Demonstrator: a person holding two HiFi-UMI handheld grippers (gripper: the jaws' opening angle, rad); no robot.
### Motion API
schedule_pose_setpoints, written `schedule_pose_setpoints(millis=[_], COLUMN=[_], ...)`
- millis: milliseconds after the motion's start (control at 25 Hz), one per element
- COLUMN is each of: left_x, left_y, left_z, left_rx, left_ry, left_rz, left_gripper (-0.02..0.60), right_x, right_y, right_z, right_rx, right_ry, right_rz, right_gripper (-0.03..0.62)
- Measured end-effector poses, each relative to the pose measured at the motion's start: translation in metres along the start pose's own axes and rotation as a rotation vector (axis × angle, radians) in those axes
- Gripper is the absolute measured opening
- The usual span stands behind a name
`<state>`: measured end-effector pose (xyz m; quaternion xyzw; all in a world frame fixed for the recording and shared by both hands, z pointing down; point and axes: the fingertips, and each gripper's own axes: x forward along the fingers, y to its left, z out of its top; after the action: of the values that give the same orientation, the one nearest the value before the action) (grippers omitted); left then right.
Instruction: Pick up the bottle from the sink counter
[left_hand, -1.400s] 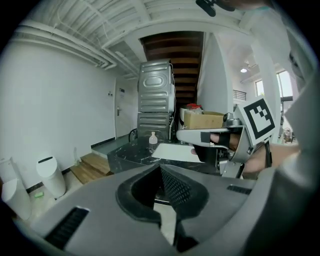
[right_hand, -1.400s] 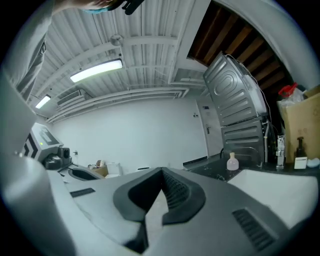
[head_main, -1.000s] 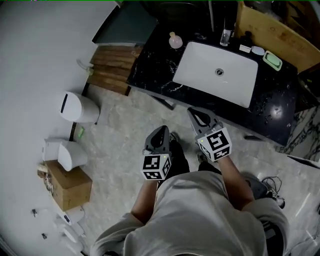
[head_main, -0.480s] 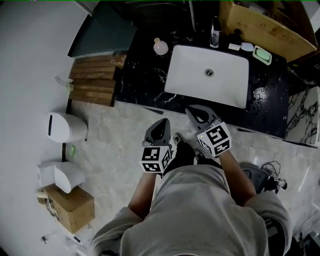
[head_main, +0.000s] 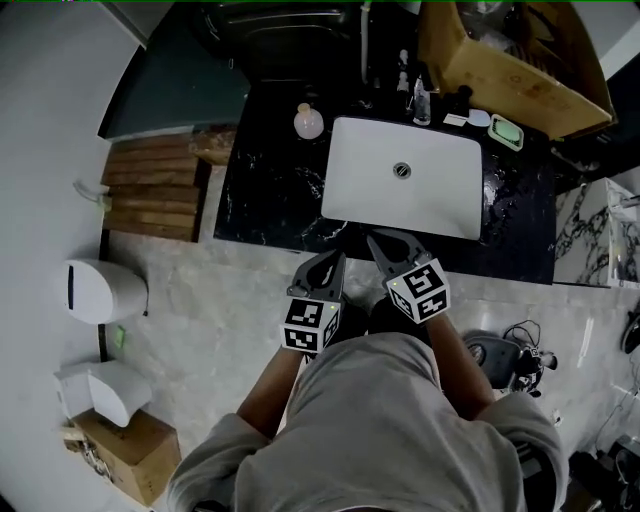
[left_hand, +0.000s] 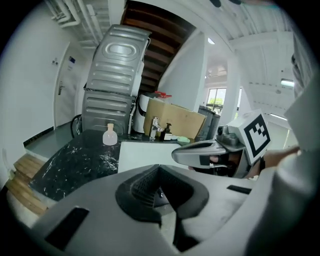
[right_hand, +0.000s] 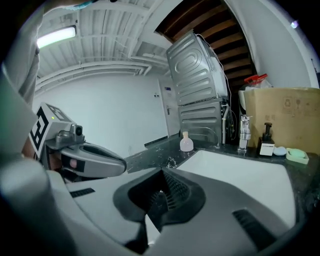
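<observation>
A small round pale pink bottle (head_main: 308, 122) stands upright on the black marble counter (head_main: 265, 190), just left of the white sink's back corner. It also shows far off in the left gripper view as the bottle (left_hand: 109, 135) and in the right gripper view as the bottle (right_hand: 186, 142). My left gripper (head_main: 330, 263) is shut and empty, with its tip at the counter's front edge. My right gripper (head_main: 383, 240) is beside it, also shut and empty, pointing at the sink's front rim. Both are well short of the bottle. Nothing lies between either pair of jaws.
The white sink basin (head_main: 345, 195) fills the counter's middle, with a faucet (head_main: 365, 45) behind it. A pump bottle (head_main: 420, 102), a green soap dish (head_main: 506, 131) and a cardboard box (head_main: 500, 55) sit at the back right. Wooden steps (head_main: 155, 185) and white bins (head_main: 100, 290) stand to the left.
The person has walked up to the counter. Both grippers have moved from over the floor to the counter's front edge, and both have stayed shut.
</observation>
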<state>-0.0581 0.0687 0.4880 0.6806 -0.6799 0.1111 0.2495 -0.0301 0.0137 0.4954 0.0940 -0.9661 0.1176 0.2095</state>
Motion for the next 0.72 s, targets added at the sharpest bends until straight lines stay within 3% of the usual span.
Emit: schedule_pose_setpoints(millis=[200, 320, 400, 720], left_x=[0.029, 0.044, 0.047, 0.073], left_y=[0.008, 0.005, 0.002, 0.017], left_z=[0.013, 0.018, 0.023, 0.051], left_rx=[0.032, 0.034, -0.004, -0.009], left_ry=[0.027, 0.041, 0.026, -0.015], left_rz=[-0.011, 0.004, 0.013, 0.112], left_gripper=[0.014, 0.014, 0.014, 0.014], right_x=[0.001, -0.003, -0.013, -0.019], right_y=[-0.021, -0.038, -0.046, -0.098], right_z=[-0.001, 0.001, 0.012, 0.03], right_rx=[0.058, -0.058, -0.137, -0.1], right_ry=[-0.015, 0.002, -0.008, -0.046], right_rz=[-0.019, -0.057, -0.06, -0.024], right_gripper=[0.008, 0.008, 0.008, 0.008])
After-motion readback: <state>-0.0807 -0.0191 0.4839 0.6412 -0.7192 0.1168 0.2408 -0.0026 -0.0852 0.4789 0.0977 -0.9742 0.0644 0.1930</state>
